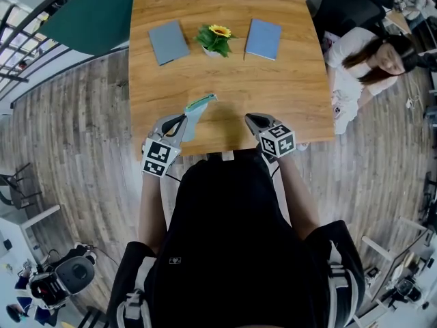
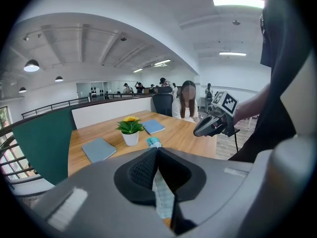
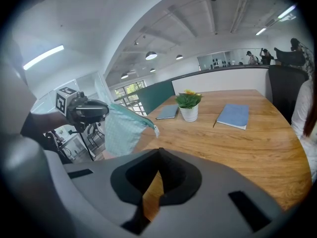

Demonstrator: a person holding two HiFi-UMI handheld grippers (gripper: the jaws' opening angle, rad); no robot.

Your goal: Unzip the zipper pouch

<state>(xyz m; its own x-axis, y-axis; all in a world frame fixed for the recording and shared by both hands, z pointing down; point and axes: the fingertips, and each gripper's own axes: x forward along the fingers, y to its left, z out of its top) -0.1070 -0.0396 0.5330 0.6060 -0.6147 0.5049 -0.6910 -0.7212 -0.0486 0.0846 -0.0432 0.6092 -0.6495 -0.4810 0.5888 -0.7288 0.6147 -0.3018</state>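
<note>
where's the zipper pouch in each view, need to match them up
Head view: zipper pouch at the table's near edge, left of centre, held by the left gripper.
Left gripper view: zipper pouch at bottom centre, pinched between the fingers.
Right gripper view: zipper pouch at the left, in the left gripper.
Shared landmark: the potted sunflower on the table.

Potted sunflower (image 1: 216, 39) between two notebooks (image 1: 168, 42)
</note>
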